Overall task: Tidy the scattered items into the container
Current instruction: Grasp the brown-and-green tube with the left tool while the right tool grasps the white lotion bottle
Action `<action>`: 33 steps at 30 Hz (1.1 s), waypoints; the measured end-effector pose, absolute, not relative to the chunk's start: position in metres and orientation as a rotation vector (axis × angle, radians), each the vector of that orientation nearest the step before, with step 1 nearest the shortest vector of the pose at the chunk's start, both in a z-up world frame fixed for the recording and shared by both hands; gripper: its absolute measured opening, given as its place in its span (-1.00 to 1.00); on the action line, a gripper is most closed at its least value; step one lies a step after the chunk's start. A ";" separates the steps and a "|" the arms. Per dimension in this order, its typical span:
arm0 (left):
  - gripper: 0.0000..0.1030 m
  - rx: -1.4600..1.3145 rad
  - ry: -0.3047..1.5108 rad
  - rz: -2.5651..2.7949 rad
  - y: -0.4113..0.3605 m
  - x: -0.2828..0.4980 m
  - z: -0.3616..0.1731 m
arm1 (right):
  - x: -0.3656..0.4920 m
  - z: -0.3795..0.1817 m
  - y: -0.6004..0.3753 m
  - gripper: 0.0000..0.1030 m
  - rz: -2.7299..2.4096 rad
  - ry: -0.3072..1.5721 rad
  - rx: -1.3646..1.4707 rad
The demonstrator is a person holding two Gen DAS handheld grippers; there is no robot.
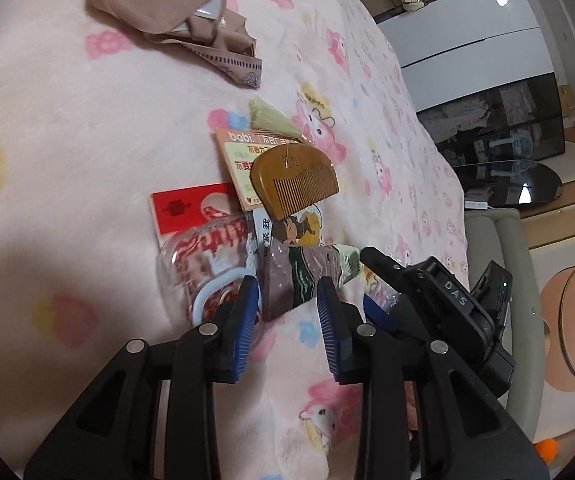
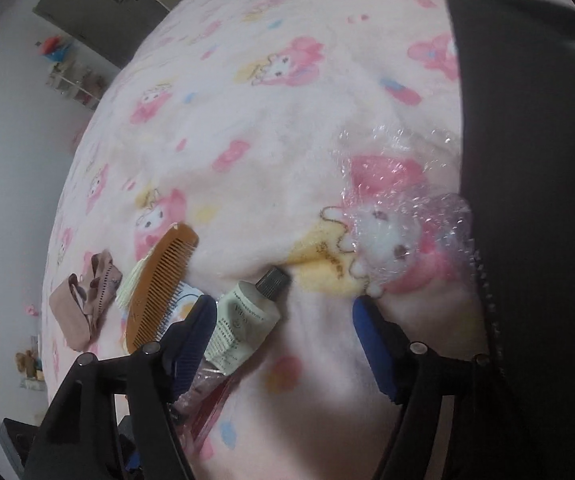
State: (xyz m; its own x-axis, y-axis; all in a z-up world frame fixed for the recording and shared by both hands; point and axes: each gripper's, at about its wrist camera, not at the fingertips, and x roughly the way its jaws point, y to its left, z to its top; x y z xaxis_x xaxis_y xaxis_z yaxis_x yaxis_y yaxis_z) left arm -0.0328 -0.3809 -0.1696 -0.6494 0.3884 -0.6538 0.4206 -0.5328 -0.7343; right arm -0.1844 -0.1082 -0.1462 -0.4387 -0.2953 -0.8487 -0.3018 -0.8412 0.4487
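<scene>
On the pink cartoon blanket (image 1: 87,128) lies a pale green tube (image 2: 243,320) with a black cap, its near end in purplish wrap (image 1: 291,284). My left gripper (image 1: 287,304) has both blue pads against that wrapped end. To its left sits a clear plastic pouch (image 1: 207,264) holding red items and a white ring. A wooden comb (image 1: 293,184) rests on printed cards (image 1: 235,160) just beyond. My right gripper (image 2: 283,328) stands wide open over the blanket. Its left finger is beside the tube and nothing is between its pads.
A beige fabric pouch (image 1: 159,0) lies at the far end of the bed. Bubble wrap (image 2: 399,208) lies ahead of the right gripper. A large dark shape (image 2: 535,160) fills the right side there. The bed edge, a grey chair (image 1: 499,248) and a dark cabinet (image 1: 499,120) lie to the right.
</scene>
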 end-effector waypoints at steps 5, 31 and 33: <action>-0.40 1.348 1.533 -2.415 -0.382 -0.041 -0.174 | -0.198 -0.156 -0.111 0.37 2.551 0.901 -1.654; -0.41 1.406 1.285 -2.408 -0.378 0.053 -0.141 | -0.091 -0.110 -0.160 -0.43 2.778 0.755 -1.867; -0.41 1.441 1.265 -2.400 -0.377 0.055 -0.143 | -0.079 -0.111 -0.160 -0.43 2.748 0.742 -1.914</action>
